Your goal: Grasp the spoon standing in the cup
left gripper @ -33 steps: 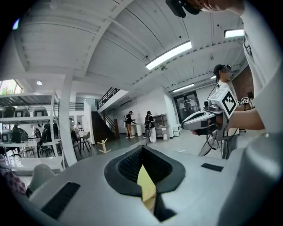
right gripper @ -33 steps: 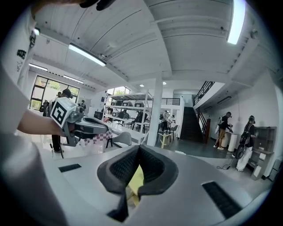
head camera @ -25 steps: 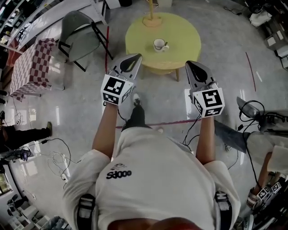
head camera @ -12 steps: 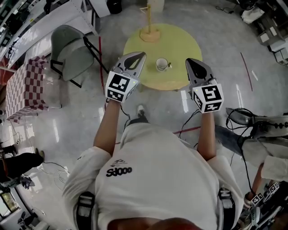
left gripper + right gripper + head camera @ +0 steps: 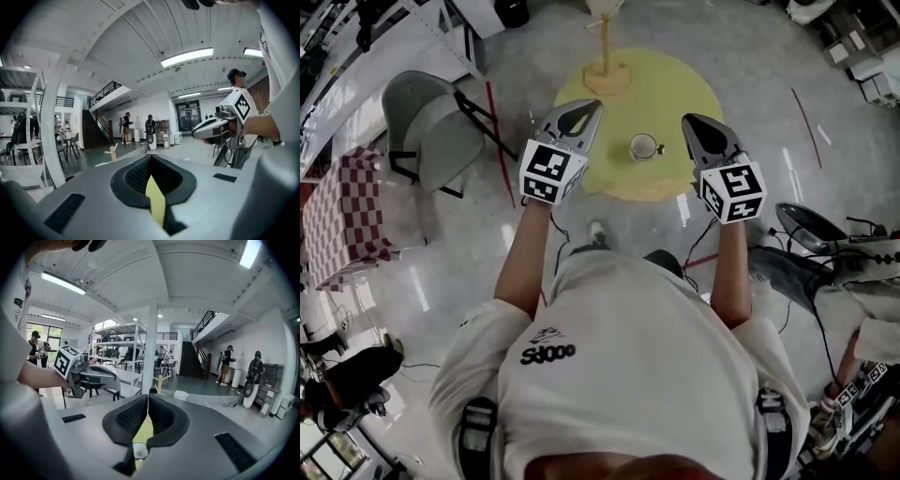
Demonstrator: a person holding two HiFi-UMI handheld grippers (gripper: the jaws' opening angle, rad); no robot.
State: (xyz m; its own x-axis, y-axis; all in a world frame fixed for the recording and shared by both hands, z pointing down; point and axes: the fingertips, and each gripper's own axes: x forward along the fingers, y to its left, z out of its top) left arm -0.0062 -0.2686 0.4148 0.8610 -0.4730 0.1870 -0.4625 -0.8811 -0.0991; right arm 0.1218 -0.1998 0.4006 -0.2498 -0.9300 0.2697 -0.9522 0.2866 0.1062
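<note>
A white cup stands on the round yellow table, and a small spoon pokes out at its right side. My left gripper hovers over the table's left edge, left of the cup, its jaws shut and empty. My right gripper is held just right of the cup, also shut and empty. In the right gripper view the cup shows low in the slit below the closed pads. In the left gripper view only a sliver of yellow table shows.
A wooden stand rises at the table's far side. A grey folding chair and a checkered cloth are to the left. Cables and gear lie on the floor at right. A white column and distant people are ahead.
The person has walked toward the table. The table and cup have come nearer, and the cup now lies between the two grippers. Both grippers stay shut.
</note>
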